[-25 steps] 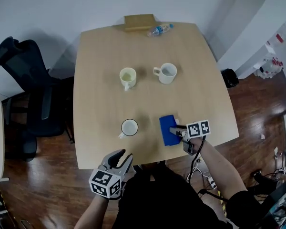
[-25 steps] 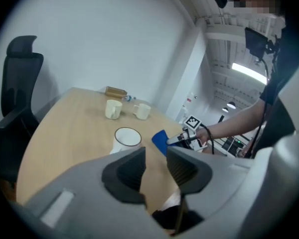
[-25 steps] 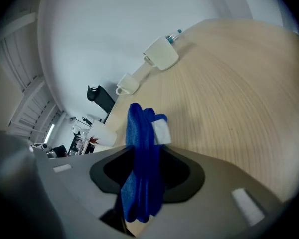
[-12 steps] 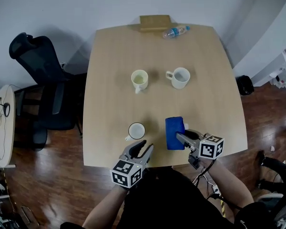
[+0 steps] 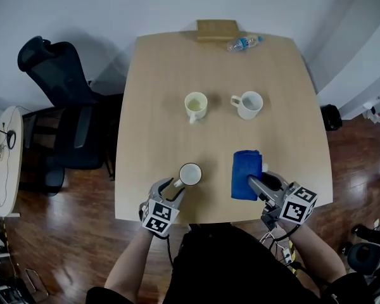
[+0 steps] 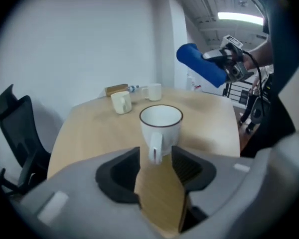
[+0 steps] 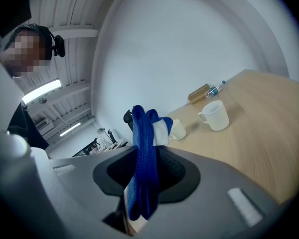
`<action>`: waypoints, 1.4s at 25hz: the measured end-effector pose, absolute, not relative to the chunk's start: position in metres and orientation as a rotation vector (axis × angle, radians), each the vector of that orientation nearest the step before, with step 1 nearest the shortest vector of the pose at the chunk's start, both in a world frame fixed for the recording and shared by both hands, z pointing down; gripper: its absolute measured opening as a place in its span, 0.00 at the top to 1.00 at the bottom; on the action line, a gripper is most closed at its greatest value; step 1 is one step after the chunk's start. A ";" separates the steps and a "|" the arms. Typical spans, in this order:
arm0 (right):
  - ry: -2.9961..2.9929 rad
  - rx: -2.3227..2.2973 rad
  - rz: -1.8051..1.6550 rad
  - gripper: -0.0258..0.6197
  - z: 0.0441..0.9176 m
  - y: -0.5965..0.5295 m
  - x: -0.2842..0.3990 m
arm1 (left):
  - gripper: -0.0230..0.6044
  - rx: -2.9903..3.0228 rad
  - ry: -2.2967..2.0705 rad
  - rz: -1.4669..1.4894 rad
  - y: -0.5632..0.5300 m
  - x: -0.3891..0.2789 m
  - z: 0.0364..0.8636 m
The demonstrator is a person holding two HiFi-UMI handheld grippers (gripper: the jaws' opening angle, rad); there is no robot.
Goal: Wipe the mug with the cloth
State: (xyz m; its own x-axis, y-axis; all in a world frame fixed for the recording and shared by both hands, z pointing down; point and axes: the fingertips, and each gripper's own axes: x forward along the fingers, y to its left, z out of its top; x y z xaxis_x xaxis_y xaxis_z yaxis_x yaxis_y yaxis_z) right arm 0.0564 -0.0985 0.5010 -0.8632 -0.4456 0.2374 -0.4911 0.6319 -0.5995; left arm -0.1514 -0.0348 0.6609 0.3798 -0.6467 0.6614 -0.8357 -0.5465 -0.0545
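A white mug with a dark rim stands near the table's front edge. In the left gripper view the mug is right in front, its handle pointing back. My left gripper has the handle between its jaws. The jaws are opening, and a gap shows on each side of the handle. My right gripper is shut on a folded blue cloth. In the left gripper view the blue cloth hangs in the air above the table, right of the mug.
A cream mug and a white mug stand mid-table. A water bottle and a wooden block lie at the far edge. A black office chair stands left of the wooden table.
My left gripper has come forward from below the table's edge to the mug, and the handle now sits between its jaws. The right gripper still holds the cloth.
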 end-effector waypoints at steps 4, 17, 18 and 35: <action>-2.781 0.841 1.040 0.79 0.492 -0.100 0.061 | 0.69 2.394 -1.252 0.903 -0.047 -0.146 0.663; -2.780 0.958 1.018 0.79 0.485 -0.100 0.066 | 0.86 2.442 -1.272 0.737 -0.045 -0.116 0.618; -2.794 0.964 0.982 0.79 0.479 -0.102 0.065 | 0.86 2.427 -1.277 0.688 -0.048 -0.114 0.602; -3.021 0.907 -0.298 0.81 0.270 -0.112 -0.035 | 0.86 2.437 -1.319 0.367 -0.154 -0.079 0.327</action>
State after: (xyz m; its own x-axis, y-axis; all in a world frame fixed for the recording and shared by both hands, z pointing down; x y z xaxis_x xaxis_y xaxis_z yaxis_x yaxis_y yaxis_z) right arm -0.0349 -0.1120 0.2698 -0.8359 -0.5432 -0.0789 -0.5481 0.8186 0.1718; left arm -0.0788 -0.1536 0.3265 0.5345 -0.7538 0.3822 -0.8429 -0.5087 0.1755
